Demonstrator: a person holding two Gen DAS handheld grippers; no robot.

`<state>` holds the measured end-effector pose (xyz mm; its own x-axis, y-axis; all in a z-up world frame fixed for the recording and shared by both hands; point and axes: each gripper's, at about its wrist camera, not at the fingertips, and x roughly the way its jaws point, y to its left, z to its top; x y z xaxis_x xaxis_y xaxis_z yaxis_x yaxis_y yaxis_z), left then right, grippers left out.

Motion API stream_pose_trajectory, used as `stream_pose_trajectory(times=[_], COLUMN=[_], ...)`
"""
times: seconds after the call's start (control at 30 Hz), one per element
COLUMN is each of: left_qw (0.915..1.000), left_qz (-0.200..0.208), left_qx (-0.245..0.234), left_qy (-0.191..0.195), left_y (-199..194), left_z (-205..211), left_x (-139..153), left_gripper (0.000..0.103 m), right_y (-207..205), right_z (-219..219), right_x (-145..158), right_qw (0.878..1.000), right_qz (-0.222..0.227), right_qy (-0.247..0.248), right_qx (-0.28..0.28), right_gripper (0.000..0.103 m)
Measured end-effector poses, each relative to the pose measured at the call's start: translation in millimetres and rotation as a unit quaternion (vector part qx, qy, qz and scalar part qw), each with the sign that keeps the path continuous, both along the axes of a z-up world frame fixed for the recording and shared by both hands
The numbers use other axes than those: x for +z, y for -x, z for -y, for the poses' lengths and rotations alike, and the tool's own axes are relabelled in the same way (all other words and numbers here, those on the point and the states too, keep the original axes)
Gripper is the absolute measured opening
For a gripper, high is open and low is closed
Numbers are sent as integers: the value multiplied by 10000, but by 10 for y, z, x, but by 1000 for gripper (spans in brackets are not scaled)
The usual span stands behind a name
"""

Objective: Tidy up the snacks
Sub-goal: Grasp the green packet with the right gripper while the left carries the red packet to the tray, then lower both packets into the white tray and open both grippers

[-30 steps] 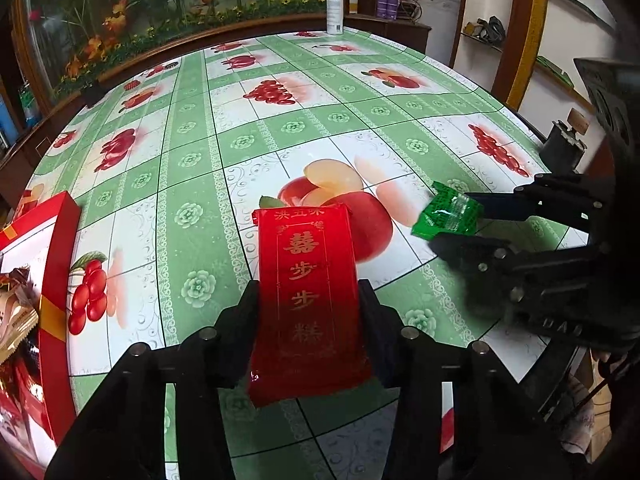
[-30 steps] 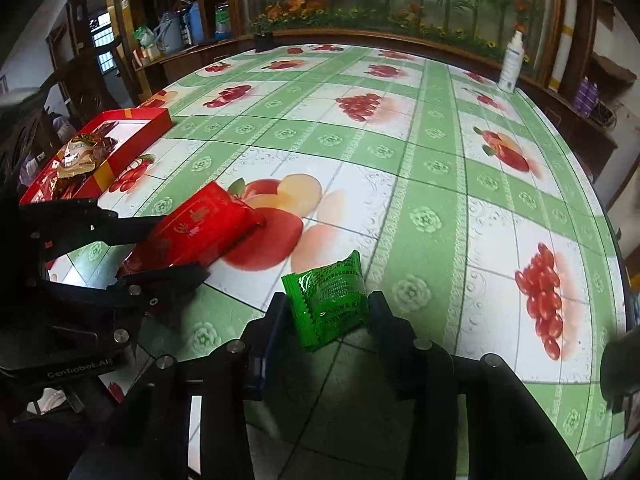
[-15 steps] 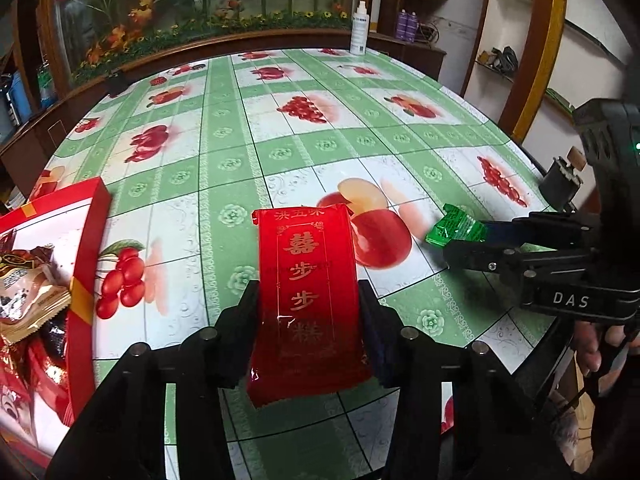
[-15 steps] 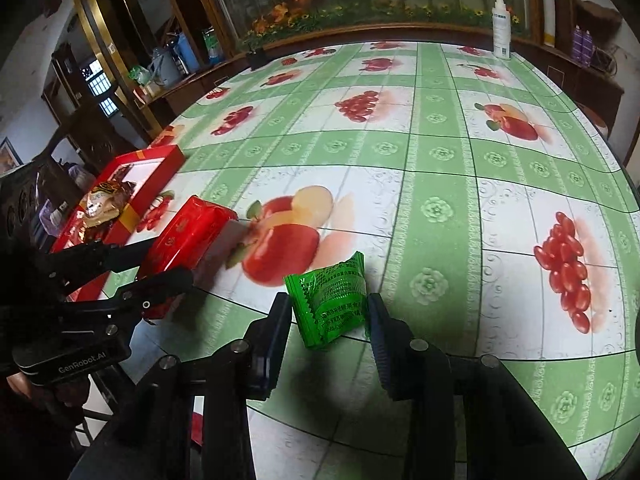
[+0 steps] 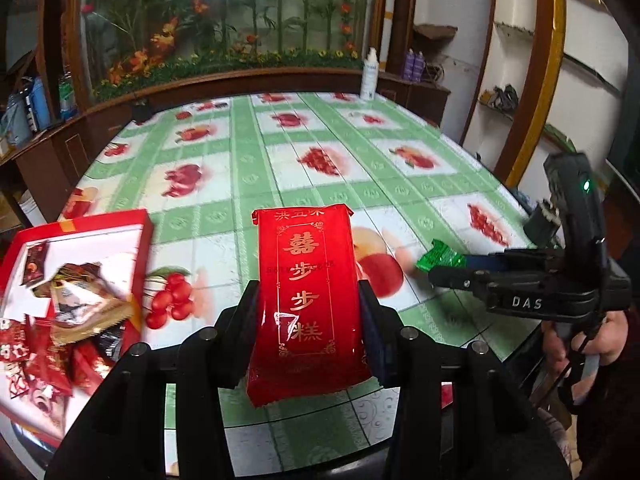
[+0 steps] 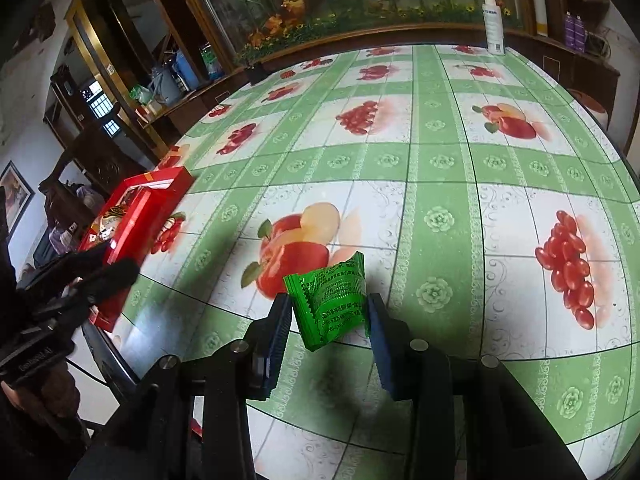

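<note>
Red packet [image 5: 308, 300], gold "步步糕", clamped in left hand-held gripper [image 5: 308, 312]; right hand-held gripper [image 6: 328, 312], marked "DAS", pinches green sachet [image 6: 330, 304].

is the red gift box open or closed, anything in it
Open, and part full. The red gift box shows no lid on top, its white inside is exposed, and loose snack packets lie piled at its near end; the far end looks bare.

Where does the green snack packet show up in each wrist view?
Left wrist: the green snack packet is at right of centre, edge-on between the right gripper's fingers.
Right wrist: the packet is at lower centre, clamped above the tablecloth.
Shared landmark: the red gift box, at the left edge of the table in both views.
</note>
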<state>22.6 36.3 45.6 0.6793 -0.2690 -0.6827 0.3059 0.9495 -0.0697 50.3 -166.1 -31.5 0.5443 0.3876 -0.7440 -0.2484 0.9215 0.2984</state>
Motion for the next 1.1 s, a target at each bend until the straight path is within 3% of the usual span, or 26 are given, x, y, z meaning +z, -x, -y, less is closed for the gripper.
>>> stream_pose_trajectory(times=[0.43, 0.67, 1.1], left_qw=[9974, 9929, 9723], left_qz=[331, 490, 599], left_qx=[626, 1067, 2255], left_qy=[149, 172, -153], left_y=[-9, -9, 27], left_z=[-483, -819, -1887], left_x=[187, 258, 267], left_gripper=[44, 44, 45], right_y=[-102, -200, -493], right_z=[-432, -1093, -2467], right_x=[357, 665, 915], right_qw=[9987, 9928, 9776], right_qz=[326, 614, 733], right_qy=[-72, -276, -875], right_qx=[396, 989, 1768], right_gripper=[39, 39, 39])
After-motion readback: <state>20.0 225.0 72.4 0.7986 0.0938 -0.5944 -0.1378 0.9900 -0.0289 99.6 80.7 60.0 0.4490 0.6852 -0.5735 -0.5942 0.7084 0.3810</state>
